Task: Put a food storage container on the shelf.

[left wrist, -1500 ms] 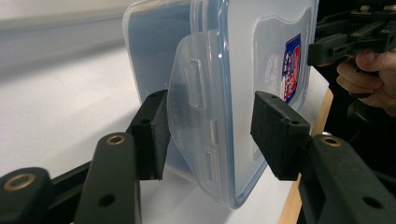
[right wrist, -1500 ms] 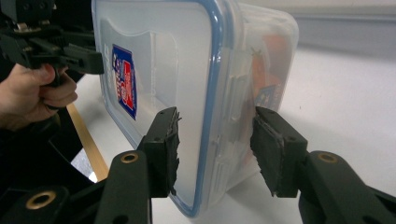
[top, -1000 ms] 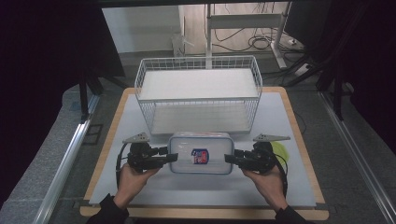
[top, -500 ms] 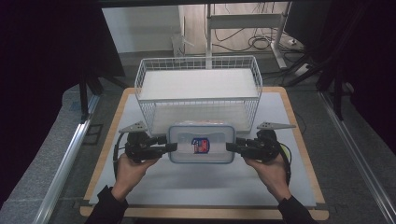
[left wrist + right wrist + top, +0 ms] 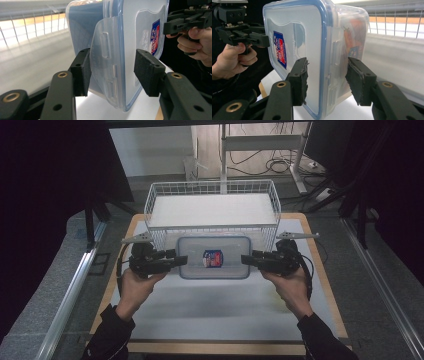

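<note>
A clear plastic container (image 5: 215, 257) with a blue-rimmed lid and a red-and-blue label hangs level between my two grippers, just in front of the wire basket (image 5: 212, 226). My left gripper (image 5: 182, 260) is shut on its left end and my right gripper (image 5: 246, 258) on its right end. In the left gripper view the jaws (image 5: 111, 71) straddle the container (image 5: 130, 37) at its latch flap, with the right gripper (image 5: 185, 21) at the far end. The right gripper view has the jaws (image 5: 327, 80) clamping the lid and base of the container (image 5: 297, 32), and the left gripper (image 5: 249, 35) beyond.
The white wire basket sits at the back of a white mat on the wood-edged board (image 5: 200, 347). Desk legs and cables (image 5: 280, 167) lie on the floor behind. Metal rails (image 5: 70, 295) run along both sides of the table.
Both grippers have carried the container away from the person, up off the mat and toward the basket's front wall. Their hold on its two ends is the same.
</note>
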Available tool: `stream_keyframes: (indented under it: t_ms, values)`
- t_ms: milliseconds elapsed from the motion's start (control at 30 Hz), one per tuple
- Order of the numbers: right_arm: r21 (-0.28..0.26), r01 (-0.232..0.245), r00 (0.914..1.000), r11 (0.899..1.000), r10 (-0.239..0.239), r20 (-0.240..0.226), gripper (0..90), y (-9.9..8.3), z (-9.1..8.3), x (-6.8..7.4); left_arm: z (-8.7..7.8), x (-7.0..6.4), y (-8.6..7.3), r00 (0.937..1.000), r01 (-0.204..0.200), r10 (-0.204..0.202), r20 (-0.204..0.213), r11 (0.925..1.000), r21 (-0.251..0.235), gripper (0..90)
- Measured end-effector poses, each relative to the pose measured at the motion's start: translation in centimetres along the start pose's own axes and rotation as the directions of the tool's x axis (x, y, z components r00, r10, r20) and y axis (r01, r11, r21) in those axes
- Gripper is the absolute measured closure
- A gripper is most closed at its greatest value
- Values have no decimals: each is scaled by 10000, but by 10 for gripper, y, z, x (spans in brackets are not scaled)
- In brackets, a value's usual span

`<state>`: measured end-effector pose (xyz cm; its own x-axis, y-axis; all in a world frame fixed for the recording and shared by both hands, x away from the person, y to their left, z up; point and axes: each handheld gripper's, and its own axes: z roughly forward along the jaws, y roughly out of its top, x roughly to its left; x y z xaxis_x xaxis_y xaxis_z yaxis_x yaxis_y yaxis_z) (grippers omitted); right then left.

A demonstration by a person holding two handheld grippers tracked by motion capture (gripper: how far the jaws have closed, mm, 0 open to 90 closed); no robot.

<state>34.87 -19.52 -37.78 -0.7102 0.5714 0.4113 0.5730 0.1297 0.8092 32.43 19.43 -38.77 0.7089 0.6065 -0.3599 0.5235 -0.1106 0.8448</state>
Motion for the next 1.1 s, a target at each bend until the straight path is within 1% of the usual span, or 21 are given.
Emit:
stream_keyframes:
  t_ms: [267, 467, 500, 633, 900, 1033, 1100]
  values:
    - [-225, -82, 9999, 9997, 78, -147, 524, 27, 1, -1, -6, 4, 27, 10000, -72, 70, -43, 9994, -347, 491]
    - [-449, 192, 9998, 9988, -195, -54, 525, 48, 1, 0, -9, 10, 48, 10000, 27, -27, 0, 9986, -521, 492]
    - [-497, 278, 9996, 9984, -279, -22, 524, 53, 1, 0, -9, 11, 51, 10000, 17, -17, -6, 9985, -545, 492]
    - [-584, 359, 9994, 9976, -358, 19, 524, 65, 1, 1, -11, 14, 61, 10000, 38, -39, -16, 9977, -674, 492]
    - [-689, 143, 9998, 9975, -151, -106, 524, 89, 4, -5, -12, 22, 84, 9999, 122, -123, -1, 9965, -831, 493]
    - [-759, 185, 9998, 9969, -189, -52, 524, 101, 5, -8, -10, 26, 96, 9999, 149, -146, 36, 9962, -855, 493]
    - [-784, 133, 9999, 9968, -137, -46, 524, 106, 5, -10, -8, 29, 101, 9999, 169, -166, 41, 9962, -852, 493]
